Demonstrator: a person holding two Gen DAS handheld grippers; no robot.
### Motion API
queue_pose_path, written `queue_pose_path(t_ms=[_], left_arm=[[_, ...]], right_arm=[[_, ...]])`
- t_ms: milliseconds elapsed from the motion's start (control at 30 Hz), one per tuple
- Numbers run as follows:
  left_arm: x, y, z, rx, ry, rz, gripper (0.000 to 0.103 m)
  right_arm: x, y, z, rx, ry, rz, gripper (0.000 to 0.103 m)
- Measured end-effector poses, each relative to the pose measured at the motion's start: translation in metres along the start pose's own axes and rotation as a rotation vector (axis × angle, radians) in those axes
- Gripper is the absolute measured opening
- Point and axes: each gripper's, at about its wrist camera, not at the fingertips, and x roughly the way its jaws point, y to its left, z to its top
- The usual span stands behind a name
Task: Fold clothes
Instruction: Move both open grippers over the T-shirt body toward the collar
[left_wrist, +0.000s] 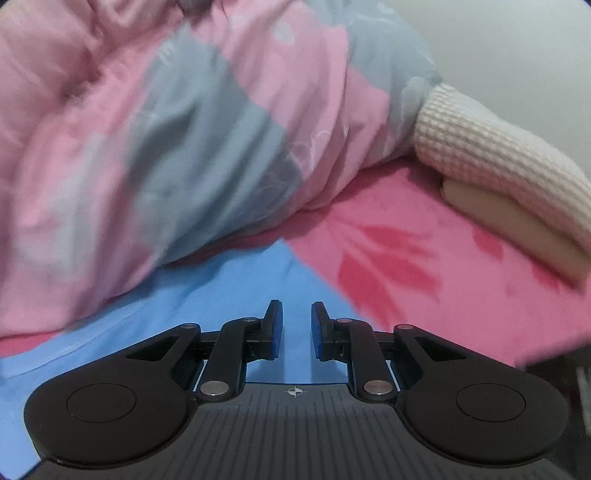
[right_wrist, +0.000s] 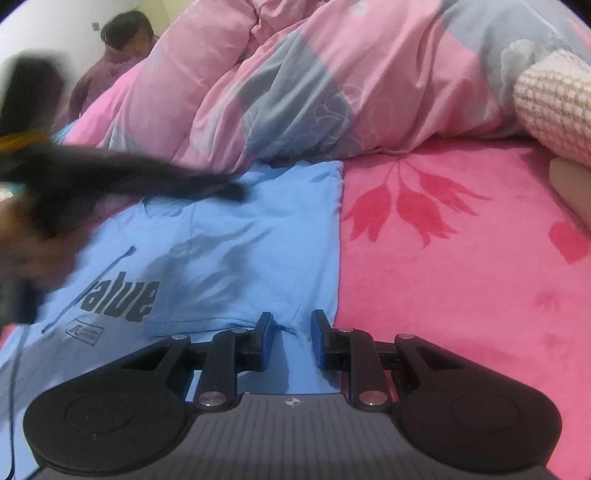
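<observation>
A blue T-shirt (right_wrist: 236, 236) lies flat on the pink bed (right_wrist: 461, 258), its right edge just under the right hand-held gripper (right_wrist: 291, 341), whose jaws stand slightly apart, gripping nothing. The left hand-held gripper (left_wrist: 297, 330) hovers over the shirt, narrowly open and empty.

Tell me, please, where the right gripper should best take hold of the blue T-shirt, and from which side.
Probably the blue T-shirt at its straight right edge, approached from the bare pink sheet: the edge lies flat, exposed, unobstructed.
</observation>
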Motion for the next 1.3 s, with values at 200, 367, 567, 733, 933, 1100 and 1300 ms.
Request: queue_pose_path(t_ms=[200, 367, 567, 733, 933, 1100, 1300], left_arm=[[0.066, 0.029, 0.018, -0.199, 0.001, 0.001, 0.017], [0.057, 0.039, 0.029, -0.264, -0.056, 0.118, 0.017], [-0.033, 0.055, 0.019, -0.245, -0.11, 0.139, 0.019], [-0.095, 0.074, -0.006, -0.217, -0.082, 0.125, 0.019], [-0.08, 0.061, -0.024, -0.195, -0.051, 0.019, 0.019], [-0.052, 0.044, -0.054, -0.139, 0.021, 0.036, 0.02], [-0.085, 0.055, -0.096, -0.076, 0.007, 0.149, 0.02]], right_arm=[[0.0, -0.002, 0.0, 0.01, -0.007, 0.017, 0.024], [0.0, -0.007, -0.001, 0.029, -0.014, 0.034, 0.023], [-0.001, -0.014, -0.003, 0.068, -0.023, 0.058, 0.022], [0.0, -0.022, -0.002, 0.121, -0.025, 0.083, 0.021], [0.0, -0.026, -0.005, 0.143, -0.035, 0.099, 0.021], [0.0, -0.029, -0.005, 0.161, -0.04, 0.112, 0.021], [0.002, -0.032, -0.005, 0.178, -0.04, 0.128, 0.021]])
